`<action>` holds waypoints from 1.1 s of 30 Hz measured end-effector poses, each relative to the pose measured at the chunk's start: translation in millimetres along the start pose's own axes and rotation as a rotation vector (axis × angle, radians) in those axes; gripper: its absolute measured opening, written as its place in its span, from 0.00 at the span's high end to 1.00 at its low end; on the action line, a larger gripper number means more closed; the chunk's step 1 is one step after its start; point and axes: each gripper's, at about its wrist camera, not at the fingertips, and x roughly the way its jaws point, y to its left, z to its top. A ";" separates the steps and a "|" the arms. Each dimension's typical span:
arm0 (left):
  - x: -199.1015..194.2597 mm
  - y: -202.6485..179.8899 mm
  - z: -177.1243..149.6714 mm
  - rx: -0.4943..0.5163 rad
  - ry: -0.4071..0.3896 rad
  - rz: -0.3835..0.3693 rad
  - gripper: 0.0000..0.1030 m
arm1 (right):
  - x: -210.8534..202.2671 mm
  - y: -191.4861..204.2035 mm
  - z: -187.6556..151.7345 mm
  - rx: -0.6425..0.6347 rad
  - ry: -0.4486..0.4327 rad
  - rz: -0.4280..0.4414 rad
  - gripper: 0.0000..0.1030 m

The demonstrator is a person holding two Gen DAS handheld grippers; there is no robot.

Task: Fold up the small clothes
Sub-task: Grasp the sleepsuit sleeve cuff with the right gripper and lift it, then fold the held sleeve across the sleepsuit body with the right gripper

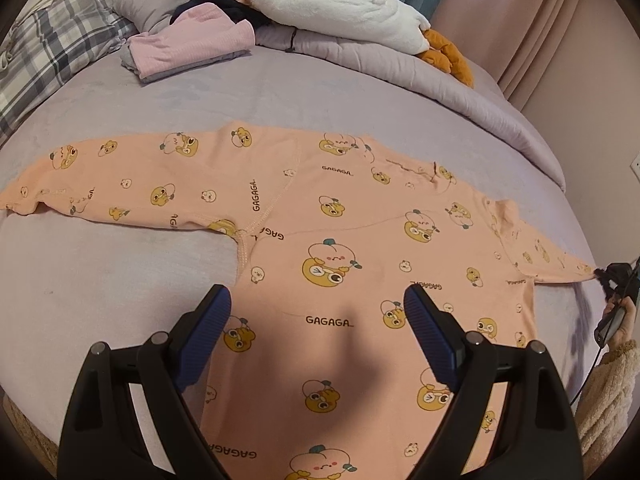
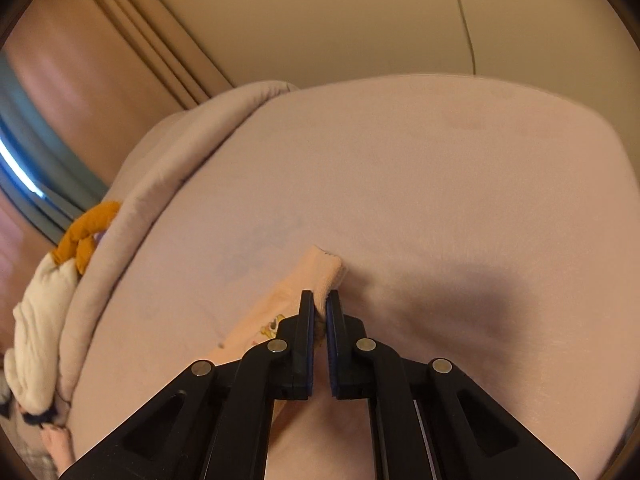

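A peach long-sleeved top (image 1: 344, 240), printed all over with yellow cartoon creatures and the word GAGAGA, lies spread flat on the lilac bed (image 1: 132, 292) in front of me. One sleeve stretches straight out to my left; the other runs off to my right, pulled into a taut point at its cuff (image 2: 326, 266).

The fingers of my left gripper (image 1: 318, 304) are spread wide and hang just above the body of the top, one near its side edge and one over the chest; they hold nothing.

The fingers of my right gripper (image 2: 320, 304) are pinched nearly together on that right cuff, a fold of peach cloth poking out past their tips.

At the far side of the bed sit a folded pink garment (image 1: 188, 44) and a white plush toy (image 1: 340, 4).
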 end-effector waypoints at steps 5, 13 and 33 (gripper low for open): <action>-9.8 5.2 1.4 -0.015 -0.017 -0.011 0.15 | -63.6 60.8 2.5 -0.187 -0.132 0.120 0.94; -28.5 14.6 1.1 -0.037 -0.046 -0.041 0.15 | -139.1 162.7 -44.2 -0.471 -0.186 0.373 0.94; -51.4 35.8 -6.9 -0.074 -0.071 -0.045 0.14 | -110.8 242.2 -174.6 -0.817 0.095 0.557 0.94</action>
